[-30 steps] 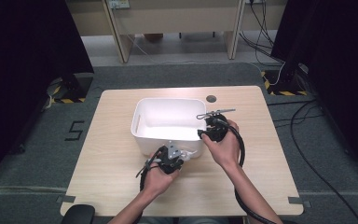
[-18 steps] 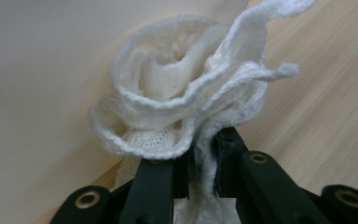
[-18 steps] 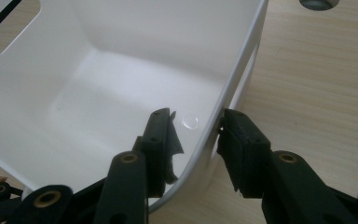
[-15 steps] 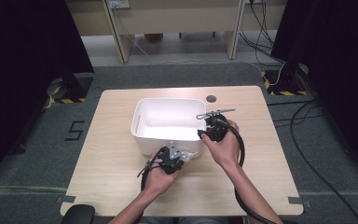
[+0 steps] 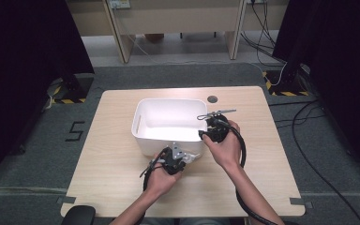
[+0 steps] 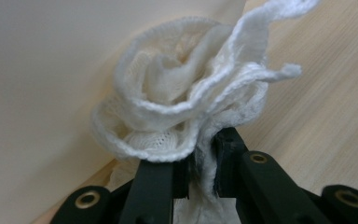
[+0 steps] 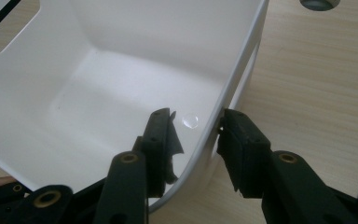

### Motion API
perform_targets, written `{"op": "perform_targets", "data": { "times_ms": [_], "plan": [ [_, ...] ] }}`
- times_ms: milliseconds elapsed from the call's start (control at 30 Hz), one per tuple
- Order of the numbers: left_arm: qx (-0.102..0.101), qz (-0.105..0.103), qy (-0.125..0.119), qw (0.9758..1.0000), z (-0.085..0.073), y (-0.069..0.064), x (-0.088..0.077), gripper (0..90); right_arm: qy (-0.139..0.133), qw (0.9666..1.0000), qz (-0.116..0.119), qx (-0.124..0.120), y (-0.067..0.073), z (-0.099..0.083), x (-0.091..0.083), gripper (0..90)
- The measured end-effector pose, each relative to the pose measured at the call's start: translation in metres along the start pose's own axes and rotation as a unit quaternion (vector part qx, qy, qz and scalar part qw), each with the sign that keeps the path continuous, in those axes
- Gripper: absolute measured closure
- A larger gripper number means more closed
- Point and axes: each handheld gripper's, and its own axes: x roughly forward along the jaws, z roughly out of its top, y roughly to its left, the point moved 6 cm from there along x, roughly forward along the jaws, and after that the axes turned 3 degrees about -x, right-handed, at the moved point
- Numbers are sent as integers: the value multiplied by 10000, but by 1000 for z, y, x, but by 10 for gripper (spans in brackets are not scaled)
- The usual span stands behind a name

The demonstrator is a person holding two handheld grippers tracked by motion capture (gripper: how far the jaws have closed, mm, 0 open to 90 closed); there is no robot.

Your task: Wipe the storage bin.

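Observation:
A white plastic bin (image 5: pixel 168 101) stands in the middle of the wooden table (image 5: pixel 272 159). Pressed against its near outer wall (image 6: pixel 37 93) is a bunched white knitted cloth (image 6: pixel 177 93), also seen as a small white scrap (image 5: pixel 193 157). My left gripper (image 6: pixel 200 149) is shut on the lower part of that cloth, close to the tabletop (image 5: pixel 183 157). My right gripper (image 7: pixel 196 126) straddles the bin's near right corner (image 5: pixel 202 135). One jaw is inside the bin (image 7: pixel 98 84) and one outside; the outer jaw lies against the rim, and a gap shows beside the inner one.
A round grey cable hole (image 5: pixel 212 99) sits in the table just behind the bin, also seen at the top edge (image 7: pixel 317 3). The bin's inside is bare, with a handle slot (image 7: pixel 9 28) in its far wall. Cables trail on the floor at the right (image 5: pixel 309 117).

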Motion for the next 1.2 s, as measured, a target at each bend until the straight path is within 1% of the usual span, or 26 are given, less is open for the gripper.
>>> {"op": "perform_targets", "data": {
  "times_ms": [167,700,1200],
  "plan": [
    [-6,9,16,10000,0,-1,0,790,27,10000,32,48,0,0,0,635],
    [57,-25,24,10000,4,-6,3,790,16,10000,8,2,0,0,0,635],
    [84,-84,8,9999,9,-9,3,791,12,10000,26,21,0,0,0,635]
  ]
}}
